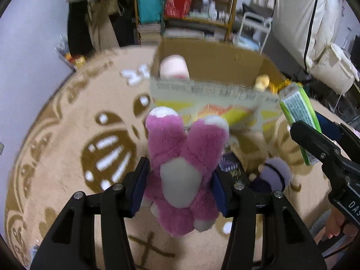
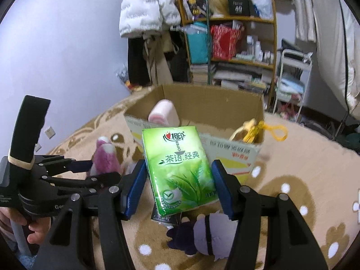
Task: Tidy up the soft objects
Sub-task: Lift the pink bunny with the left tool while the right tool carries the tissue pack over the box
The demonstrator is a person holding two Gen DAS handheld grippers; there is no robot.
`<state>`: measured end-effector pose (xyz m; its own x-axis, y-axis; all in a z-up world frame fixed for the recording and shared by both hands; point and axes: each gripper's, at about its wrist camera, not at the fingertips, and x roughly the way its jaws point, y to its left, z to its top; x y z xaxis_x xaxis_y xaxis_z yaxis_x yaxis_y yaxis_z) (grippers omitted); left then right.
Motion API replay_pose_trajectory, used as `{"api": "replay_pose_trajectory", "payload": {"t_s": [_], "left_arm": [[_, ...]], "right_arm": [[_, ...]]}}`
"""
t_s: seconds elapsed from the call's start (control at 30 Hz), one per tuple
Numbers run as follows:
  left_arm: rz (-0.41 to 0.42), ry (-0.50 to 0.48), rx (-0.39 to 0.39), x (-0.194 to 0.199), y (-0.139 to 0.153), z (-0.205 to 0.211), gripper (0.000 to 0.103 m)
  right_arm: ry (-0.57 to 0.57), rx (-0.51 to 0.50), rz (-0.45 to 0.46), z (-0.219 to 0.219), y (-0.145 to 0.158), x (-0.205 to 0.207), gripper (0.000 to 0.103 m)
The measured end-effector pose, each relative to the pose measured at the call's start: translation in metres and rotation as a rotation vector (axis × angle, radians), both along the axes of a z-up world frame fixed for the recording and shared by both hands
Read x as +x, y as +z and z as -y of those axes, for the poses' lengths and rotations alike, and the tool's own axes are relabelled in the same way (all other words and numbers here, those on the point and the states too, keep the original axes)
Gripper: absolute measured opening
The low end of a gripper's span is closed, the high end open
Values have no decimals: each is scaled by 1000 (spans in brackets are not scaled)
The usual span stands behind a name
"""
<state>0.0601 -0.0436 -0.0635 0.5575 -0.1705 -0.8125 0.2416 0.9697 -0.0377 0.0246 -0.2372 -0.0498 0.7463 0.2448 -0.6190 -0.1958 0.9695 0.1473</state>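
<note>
My left gripper (image 1: pixel 180 174) is shut on a pink plush toy (image 1: pixel 180 144) with a white belly, held above the carpet, legs pointing toward an open cardboard box (image 1: pixel 213 94). My right gripper (image 2: pixel 178 180) is shut on a green tissue pack (image 2: pixel 180 168), also in the air in front of the box (image 2: pixel 231 153). Each view shows the other gripper from the side: the right gripper (image 1: pixel 306 123) with the pack (image 1: pixel 297 108), the left gripper (image 2: pixel 90 168) with the plush (image 2: pixel 105 157). Inside the box lie a pink-white soft roll (image 2: pixel 164 112) and a yellow toy (image 2: pixel 249 132).
A lavender plush (image 2: pixel 213 231) and a dark flat packet lie on the beige patterned carpet (image 1: pixel 67 157) below the grippers. Behind the box stand a wooden shelf (image 2: pixel 243 40), a white cart (image 2: pixel 292 85) and hanging clothes. A small white object (image 1: pixel 135 75) lies left of the box.
</note>
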Motion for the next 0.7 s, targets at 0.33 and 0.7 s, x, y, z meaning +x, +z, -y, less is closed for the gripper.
{"api": "replay_pose_trajectory", "payload": {"t_s": [0.33,0.7], "left_arm": [[291,7,-71,-9,48,0,50],[468,-7,-72,2,73,5,50]], "right_arm": [[-60,15,192,6,33,-17,62],[-93,44,253,18,44,-3,62]]}}
